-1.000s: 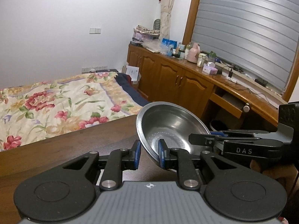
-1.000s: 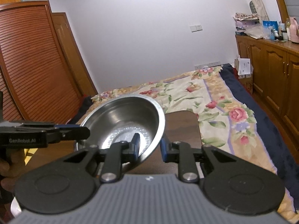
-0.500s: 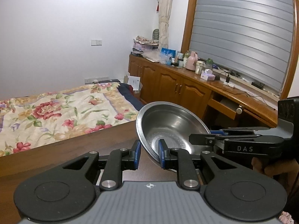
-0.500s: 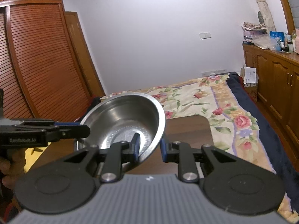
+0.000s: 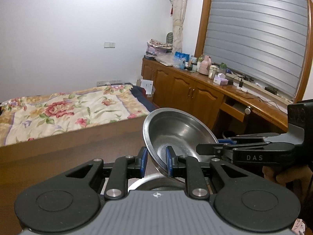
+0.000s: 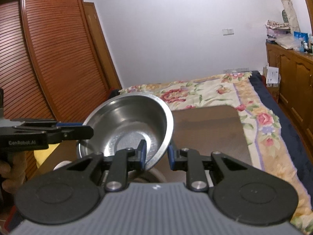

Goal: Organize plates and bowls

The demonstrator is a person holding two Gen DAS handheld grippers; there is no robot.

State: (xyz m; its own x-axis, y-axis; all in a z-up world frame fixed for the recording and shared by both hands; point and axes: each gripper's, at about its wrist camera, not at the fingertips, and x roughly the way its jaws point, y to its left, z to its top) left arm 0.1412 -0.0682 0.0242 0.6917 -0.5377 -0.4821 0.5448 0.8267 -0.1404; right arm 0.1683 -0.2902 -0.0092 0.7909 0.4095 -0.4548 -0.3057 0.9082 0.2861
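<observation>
Together, the left gripper (image 5: 156,160) and right gripper (image 6: 156,155) are clamping their fingers on opposite rims of the bowl (image 5: 177,135), holding it tilted above the desk (image 6: 211,129), so both should be lowering evenly to nest it.

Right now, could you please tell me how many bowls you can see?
1 for certain: the steel bowl, held tilted over the table by the left tool and right tool. A curved rim beneath may be another dish.
</observation>
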